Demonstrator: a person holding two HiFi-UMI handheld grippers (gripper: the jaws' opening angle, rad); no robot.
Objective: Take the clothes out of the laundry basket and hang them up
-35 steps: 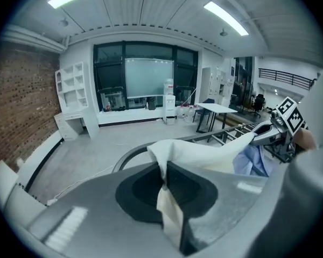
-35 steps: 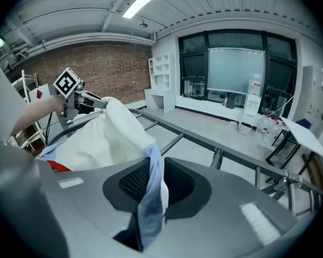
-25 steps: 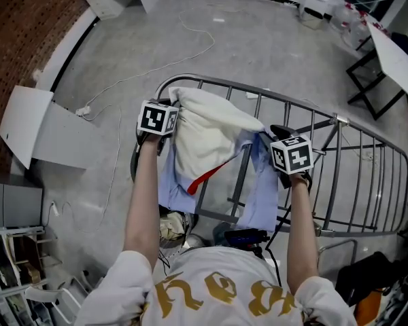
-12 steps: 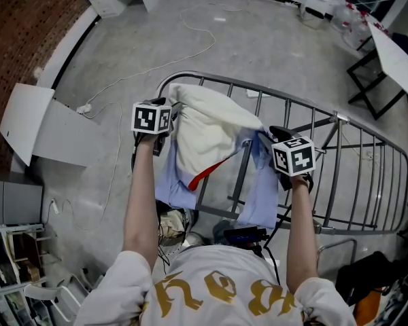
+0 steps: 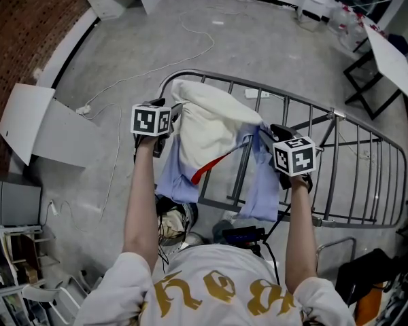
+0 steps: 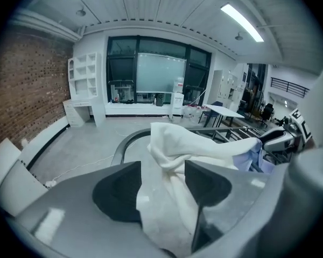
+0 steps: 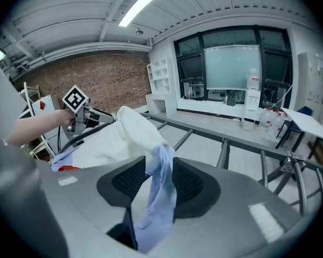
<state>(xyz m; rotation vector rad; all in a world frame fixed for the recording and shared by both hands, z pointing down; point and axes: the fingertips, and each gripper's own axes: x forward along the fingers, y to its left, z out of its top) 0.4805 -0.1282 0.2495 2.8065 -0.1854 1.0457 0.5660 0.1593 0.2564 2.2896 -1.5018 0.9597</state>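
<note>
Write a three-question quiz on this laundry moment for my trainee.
1. True or false: the left gripper is empty.
2. What is the right gripper shut on? A) blue cloth B) a hanger C) a cable
3. Fill in: the clothes are draped over a metal ____.
Key: 1 false, it is shut on white cloth; 2 A; 3 rack.
</note>
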